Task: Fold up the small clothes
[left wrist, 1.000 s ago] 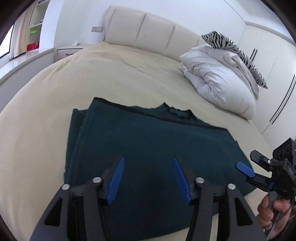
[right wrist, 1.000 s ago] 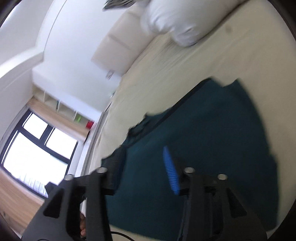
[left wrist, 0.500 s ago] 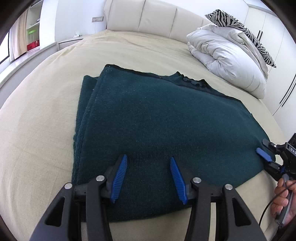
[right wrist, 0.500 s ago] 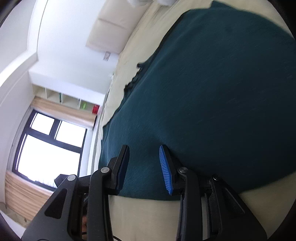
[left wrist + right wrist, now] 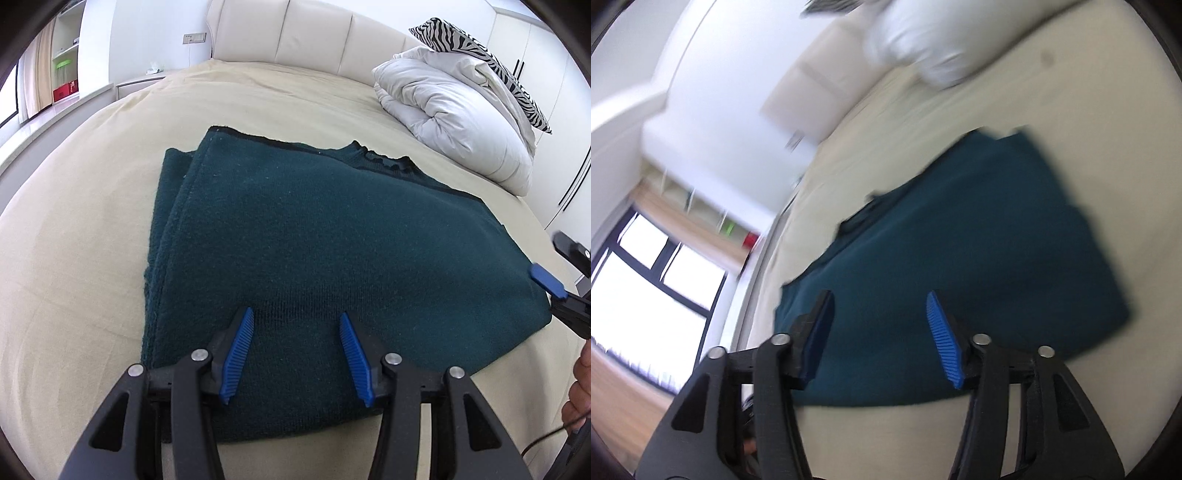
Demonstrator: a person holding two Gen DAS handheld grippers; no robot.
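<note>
The right gripper [image 5: 882, 332] has pulled back, fingers reopening, released, above the blurred sweater [image 5: 960, 258].

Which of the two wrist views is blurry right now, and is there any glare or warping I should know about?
Right wrist view: motion-smeared, the dark green sweater and white duvet soft-edged, the window blown out white. Left wrist view: sharp, evenly lit, knit texture on the sweater readable. Both views: fisheye bending of the bed and dark corners.
</note>
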